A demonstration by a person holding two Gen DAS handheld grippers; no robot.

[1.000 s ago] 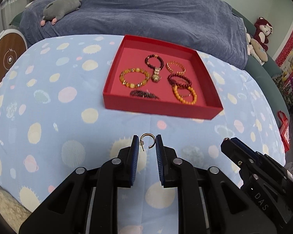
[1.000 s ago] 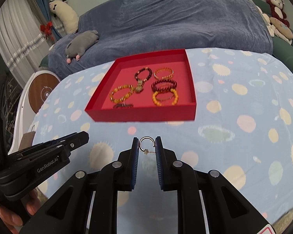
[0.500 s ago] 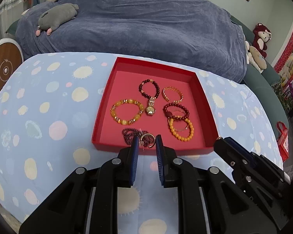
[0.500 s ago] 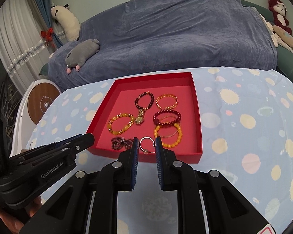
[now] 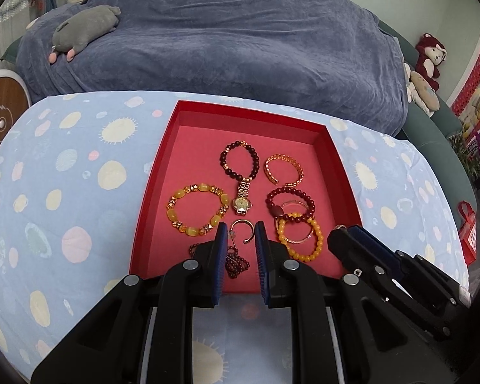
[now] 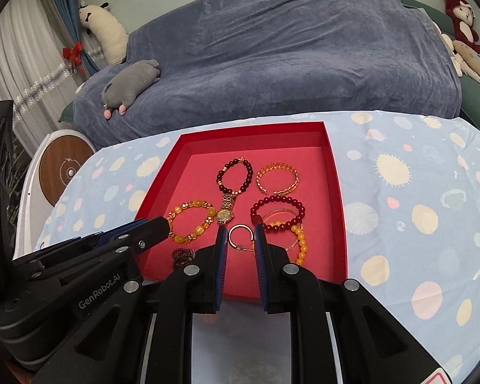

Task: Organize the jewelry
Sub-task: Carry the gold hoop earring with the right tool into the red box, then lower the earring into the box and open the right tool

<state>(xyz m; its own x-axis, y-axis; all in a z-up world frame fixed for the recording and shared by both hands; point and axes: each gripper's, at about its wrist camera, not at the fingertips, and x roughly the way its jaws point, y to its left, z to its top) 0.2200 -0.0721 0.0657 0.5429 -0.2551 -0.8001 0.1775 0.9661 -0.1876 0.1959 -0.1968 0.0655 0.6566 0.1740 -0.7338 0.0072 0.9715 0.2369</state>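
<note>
A red tray (image 5: 163, 172) (image 6: 334, 172) on the spotted cloth holds several bead bracelets, a gold chain bracelet (image 5: 284, 169) and a gold watch (image 5: 241, 203). My left gripper (image 5: 240, 235) is shut on a gold hoop earring (image 5: 244, 224), held over the tray's near part above a dark bead bracelet (image 5: 236, 264). My right gripper (image 6: 239, 236) is shut on a second gold hoop earring (image 6: 239, 236), also over the tray's near part. Each gripper shows in the other's view, the right one (image 5: 345, 240) and the left one (image 6: 153, 227).
A sofa under a blue-grey cover (image 5: 224, 38) stands behind the table, with a grey plush toy (image 5: 83, 30) on it. A round white and wood device (image 6: 64, 169) stands at the left. Plush toys (image 6: 464, 19) sit at the far right.
Both grippers have moved forward from over the cloth to above the near part of the red tray, each still holding its hoop earring.
</note>
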